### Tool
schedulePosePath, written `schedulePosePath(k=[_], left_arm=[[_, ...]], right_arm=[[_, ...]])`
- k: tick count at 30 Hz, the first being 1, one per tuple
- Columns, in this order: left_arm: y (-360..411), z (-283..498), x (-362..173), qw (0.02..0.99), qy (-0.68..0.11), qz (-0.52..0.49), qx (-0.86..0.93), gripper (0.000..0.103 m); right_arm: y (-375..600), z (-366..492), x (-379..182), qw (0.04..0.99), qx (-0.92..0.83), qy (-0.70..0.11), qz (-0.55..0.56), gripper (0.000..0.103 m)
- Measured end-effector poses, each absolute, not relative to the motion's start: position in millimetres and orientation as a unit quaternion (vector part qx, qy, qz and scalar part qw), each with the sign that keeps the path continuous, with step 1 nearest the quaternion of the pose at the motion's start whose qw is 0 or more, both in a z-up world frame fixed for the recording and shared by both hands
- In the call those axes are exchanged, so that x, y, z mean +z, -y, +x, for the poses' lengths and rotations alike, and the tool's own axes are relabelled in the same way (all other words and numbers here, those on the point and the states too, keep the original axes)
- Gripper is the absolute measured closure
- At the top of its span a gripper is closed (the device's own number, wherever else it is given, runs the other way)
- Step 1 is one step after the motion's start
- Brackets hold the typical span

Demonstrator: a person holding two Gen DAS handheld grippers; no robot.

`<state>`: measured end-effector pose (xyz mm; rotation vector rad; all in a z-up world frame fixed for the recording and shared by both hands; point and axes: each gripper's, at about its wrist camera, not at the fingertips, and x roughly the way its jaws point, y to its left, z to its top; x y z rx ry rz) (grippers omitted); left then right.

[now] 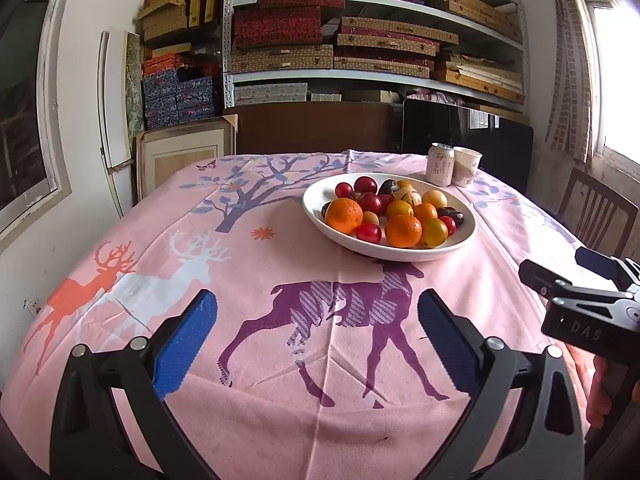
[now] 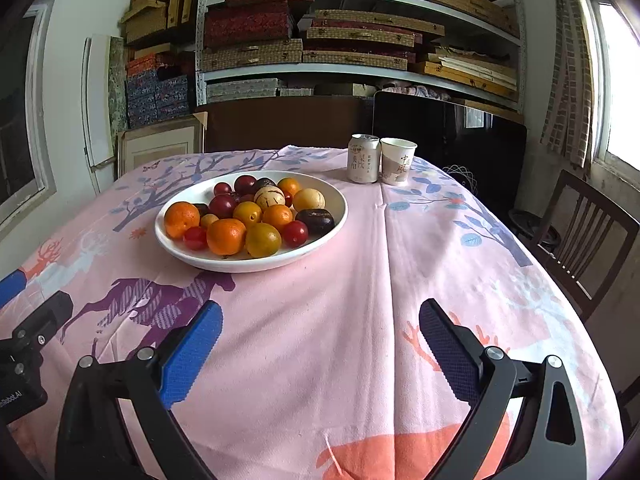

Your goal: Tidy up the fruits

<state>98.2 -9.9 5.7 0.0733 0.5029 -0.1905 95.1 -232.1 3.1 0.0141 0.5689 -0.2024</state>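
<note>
A white bowl [image 1: 468,236] stands on the pink deer-print tablecloth, full of oranges [image 1: 344,215], red plums [image 1: 369,204], yellow fruits [image 1: 434,233] and dark plums [image 1: 388,187]. It also shows in the right wrist view [image 2: 338,208], with an orange [image 2: 226,236] at its front. My left gripper [image 1: 318,318] is open and empty, above the cloth in front of the bowl. My right gripper [image 2: 320,326] is open and empty, near the bowl's right front. The right gripper's body [image 1: 588,300] shows at the right of the left wrist view.
A drink can [image 2: 363,158] and a paper cup [image 2: 397,161] stand at the table's far edge. A wooden chair [image 2: 580,236] is to the right. Shelves of boxes [image 2: 320,28] fill the back wall. A dark screen [image 2: 452,136] stands behind the table.
</note>
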Motion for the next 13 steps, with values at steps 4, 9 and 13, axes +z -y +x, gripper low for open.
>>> schedulePosePath(k=[4,9,13], left_arm=[[12.9,97.2,6.1,0.964,-0.245,0.044,-0.097,0.004],[12.3,95.9,6.5,0.964,-0.244,0.04,-0.095,0.004],[12.4,95.9,6.2,0.964,-0.245,0.041,-0.095,0.004]], right_arm=[[230.6,95.0,2.6,0.955,-0.102,-0.28,0.004,0.004],[227.0,88.4,6.4,0.961,-0.11,-0.253,-0.002,0.004],[226.9,88.5,6.6,0.961,-0.113,-0.254,-0.004,0.004]])
